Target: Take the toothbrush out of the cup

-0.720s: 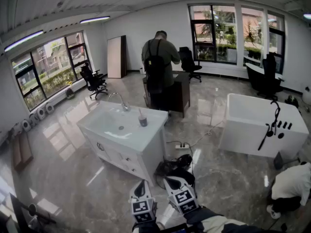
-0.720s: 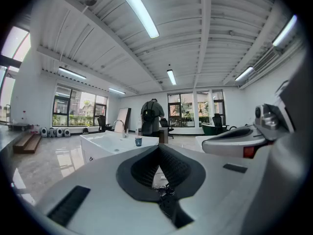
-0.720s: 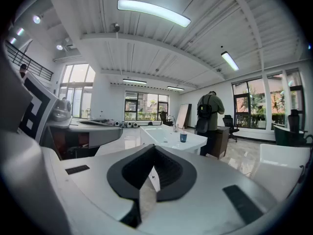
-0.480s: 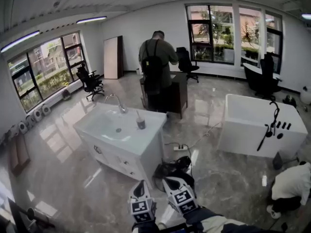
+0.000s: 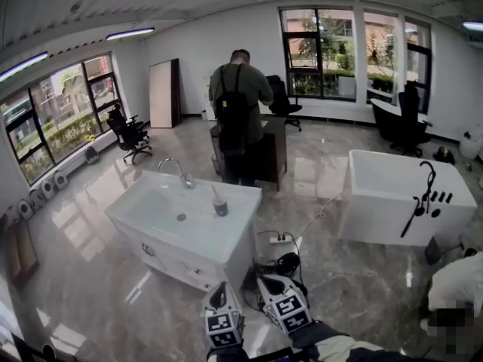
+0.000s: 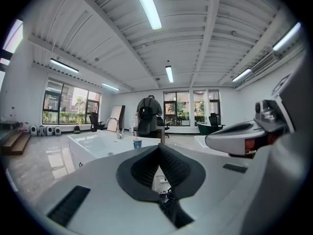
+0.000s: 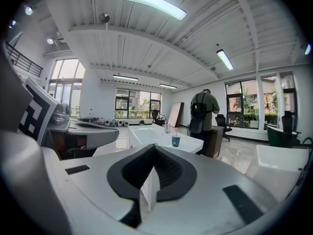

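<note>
White sink unit [image 5: 223, 236] stood well ahead of our jaws as we held both grippers side by side, nearly level and not touching each other. The cup [image 5: 220, 208] sat on the counter just right of the basin, well apart from either gripper. The toothbrush [image 5: 215, 194] was in the cup, standing up out of it with a slight lean.

Our left gripper [image 5: 219, 292] had its jaws closed, the pads meeting at the tips with nothing gripped. Seen along them, the cup [image 6: 137, 143] lay far beyond and a little to the left. Our right gripper [image 5: 270, 283] was likewise closed and empty, and the cup [image 7: 175, 140] lay far beyond its jaws, a little to the right.

A tap [image 5: 181, 172] rose at the basin's far rim. Farther beyond the jaws, a person [image 5: 240, 104] with a black backpack stood facing away. A white bathtub [image 5: 377, 191] stood off to the right of both grippers.
</note>
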A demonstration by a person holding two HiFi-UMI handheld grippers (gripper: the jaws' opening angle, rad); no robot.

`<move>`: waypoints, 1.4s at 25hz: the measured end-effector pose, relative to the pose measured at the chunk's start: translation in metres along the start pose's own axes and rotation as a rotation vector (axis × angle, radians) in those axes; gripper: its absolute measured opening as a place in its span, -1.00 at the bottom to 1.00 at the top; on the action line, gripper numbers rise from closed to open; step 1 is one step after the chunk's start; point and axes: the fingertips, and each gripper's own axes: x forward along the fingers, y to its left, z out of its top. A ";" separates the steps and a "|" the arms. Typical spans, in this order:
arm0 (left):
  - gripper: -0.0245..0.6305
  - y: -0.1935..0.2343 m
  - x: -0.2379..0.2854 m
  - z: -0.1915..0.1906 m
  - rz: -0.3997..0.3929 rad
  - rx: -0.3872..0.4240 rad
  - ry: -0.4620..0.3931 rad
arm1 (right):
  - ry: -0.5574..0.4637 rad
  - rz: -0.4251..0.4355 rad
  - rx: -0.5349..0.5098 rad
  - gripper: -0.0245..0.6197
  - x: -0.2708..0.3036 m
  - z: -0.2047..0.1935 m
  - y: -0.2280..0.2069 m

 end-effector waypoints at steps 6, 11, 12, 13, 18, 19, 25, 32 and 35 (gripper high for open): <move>-0.92 0.037 0.053 0.005 -0.033 -0.003 0.000 | -0.004 -0.044 -0.001 -0.95 0.060 0.012 -0.010; -0.92 0.049 0.087 0.004 -0.073 -0.003 0.016 | -0.006 -0.077 0.003 -0.95 0.093 0.023 -0.019; -0.92 0.051 0.093 0.003 -0.078 -0.003 0.019 | -0.001 -0.081 0.001 -0.95 0.098 0.023 -0.021; -0.92 0.053 0.098 0.004 -0.080 -0.003 0.019 | 0.002 -0.083 -0.001 -0.95 0.103 0.023 -0.023; -0.92 0.058 0.123 0.006 -0.093 -0.007 0.015 | -0.001 -0.099 -0.006 -0.95 0.122 0.033 -0.039; -0.92 0.058 0.128 0.006 -0.095 -0.007 0.016 | 0.000 -0.100 -0.006 -0.95 0.126 0.034 -0.041; -0.92 0.069 0.158 0.006 -0.088 -0.007 0.034 | 0.010 -0.073 -0.013 -0.95 0.161 0.042 -0.053; -0.92 0.088 0.217 0.018 -0.034 -0.014 0.035 | 0.022 -0.010 -0.018 -0.95 0.222 0.051 -0.083; -0.91 0.090 0.247 0.021 -0.016 -0.016 0.041 | 0.028 0.016 -0.019 -0.95 0.248 0.053 -0.103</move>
